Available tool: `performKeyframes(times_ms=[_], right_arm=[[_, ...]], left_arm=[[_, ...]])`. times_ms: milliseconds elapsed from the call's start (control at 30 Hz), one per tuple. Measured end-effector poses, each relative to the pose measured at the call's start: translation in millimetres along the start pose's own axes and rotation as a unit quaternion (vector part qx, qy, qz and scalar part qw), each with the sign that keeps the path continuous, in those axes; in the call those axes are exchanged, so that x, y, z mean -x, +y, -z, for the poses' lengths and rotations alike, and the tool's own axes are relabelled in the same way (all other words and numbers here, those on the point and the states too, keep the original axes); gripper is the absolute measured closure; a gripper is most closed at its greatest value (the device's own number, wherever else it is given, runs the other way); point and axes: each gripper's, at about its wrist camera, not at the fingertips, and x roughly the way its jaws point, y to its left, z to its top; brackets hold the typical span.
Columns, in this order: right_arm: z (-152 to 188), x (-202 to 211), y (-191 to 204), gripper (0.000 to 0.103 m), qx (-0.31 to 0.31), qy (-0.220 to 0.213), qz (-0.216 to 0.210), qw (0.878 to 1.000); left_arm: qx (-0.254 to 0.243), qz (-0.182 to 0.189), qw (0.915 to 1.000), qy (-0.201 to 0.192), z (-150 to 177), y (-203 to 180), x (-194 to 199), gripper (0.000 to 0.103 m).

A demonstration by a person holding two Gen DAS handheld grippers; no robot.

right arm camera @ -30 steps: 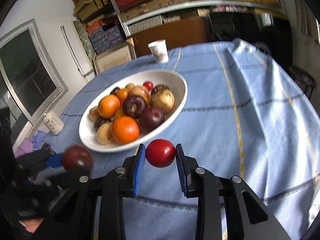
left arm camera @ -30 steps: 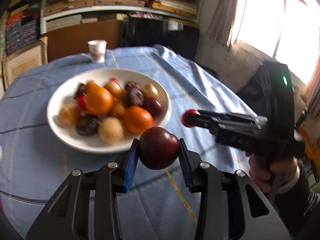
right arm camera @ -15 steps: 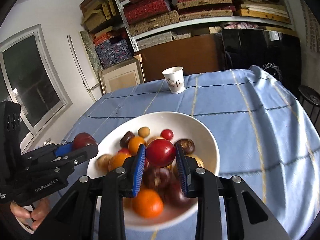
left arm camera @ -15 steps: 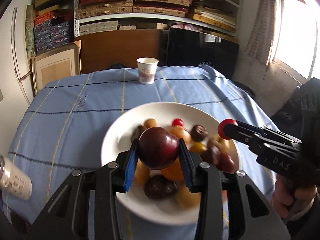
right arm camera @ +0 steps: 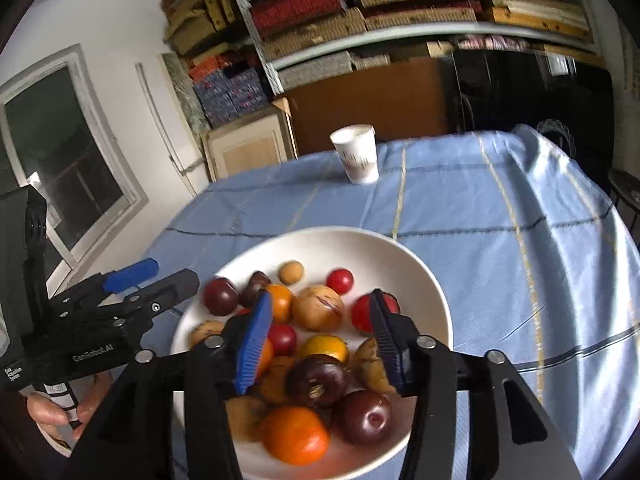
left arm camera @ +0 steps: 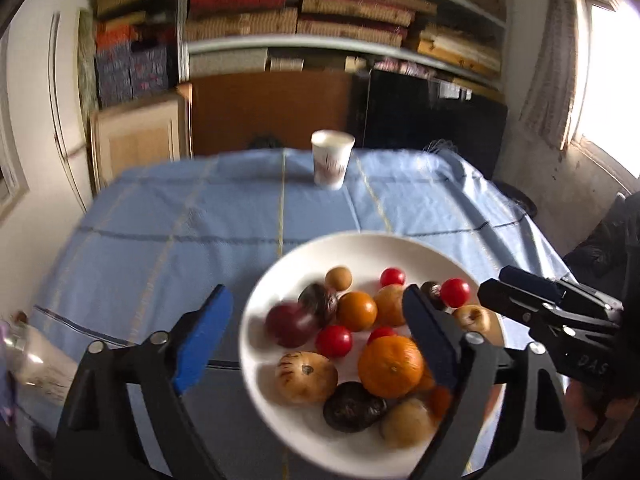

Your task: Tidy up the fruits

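Both grippers are letting fruit go over the white bowl.

The left gripper [left arm camera: 316, 328] is opening wide over the bowl [left arm camera: 280, 272], and nothing is sitting between its blue pads. A dark plum [left arm camera: 291, 325] looks blurry under it, so it is likely dropping in at the left side. The right gripper [right arm camera: 320, 332] is opening too, with nothing pinched; a red fruit [right arm camera: 365, 312] is lying by its right pad, on the pile. The bowl is sitting on the blue worktop [right arm camera: 500, 248], near us, with a paper cup [right arm camera: 357, 154] far behind it. To do this step well, I think both grippers should be staying low over the middle, opening slowly, so fruit is not bouncing out.
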Motion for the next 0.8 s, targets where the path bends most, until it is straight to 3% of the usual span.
performKeyframes(times_ms=[67, 200, 367, 533, 633, 800], right_arm=[[5, 19, 8, 0.035, 0.018, -0.014, 0.005, 1.0], [34, 43, 17, 0.024, 0.051, -0.018, 0.027, 0.998], [80, 49, 18, 0.023, 0.071, 0.017, 0.058, 0.996], [107, 73, 33, 0.014, 0.115, -0.015, 0.09, 0.989], [120, 80, 37, 0.014, 0.133, -0.024, 0.111, 0.985], [125, 91, 30, 0.013, 0.12, -0.03, 0.103, 0.987]], left_arm=[[-0.002, -0.004, 0.9997, -0.025, 4, -3, 26, 0.005], [-0.018, -0.008, 0.9989, -0.043, 31, -14, 61, 0.005], [-0.03, -0.009, 0.9992, -0.025, 82, -27, 79, 0.005], [-0.027, -0.047, 0.9973, -0.049, 114, -30, 103, 0.005], [-0.024, -0.072, 0.9956, -0.054, 122, -27, 105, 0.005], [-0.004, -0.085, 0.9957, -0.036, 128, -17, 100, 0.005]])
